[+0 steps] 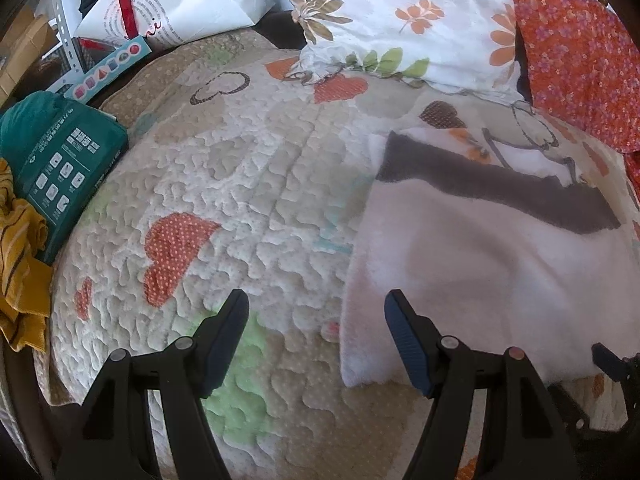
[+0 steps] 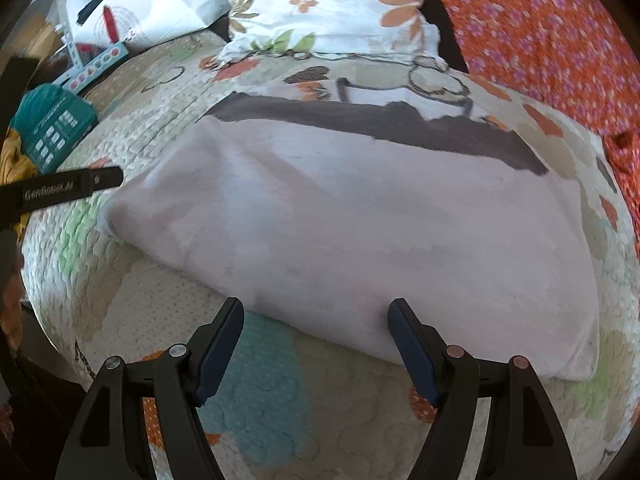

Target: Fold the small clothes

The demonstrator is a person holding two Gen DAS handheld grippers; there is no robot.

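A small pale pink-white garment (image 2: 360, 216) with a dark brown band (image 2: 400, 128) along its far edge lies flat on the quilted bedspread (image 1: 240, 208). In the left wrist view the garment (image 1: 480, 264) is at the right. My left gripper (image 1: 316, 300) is open and empty, over the quilt just left of the garment's near left corner. My right gripper (image 2: 316, 308) is open and empty, at the garment's near edge. The left gripper's body (image 2: 60, 188) shows at the left of the right wrist view.
A white floral pillow (image 1: 400, 20) and an orange floral cloth (image 1: 580, 64) lie at the back. A green package (image 1: 64, 164), a mustard striped garment (image 1: 20, 264), a white bag (image 1: 172, 4) and a toy box (image 1: 108, 68) sit at the left.
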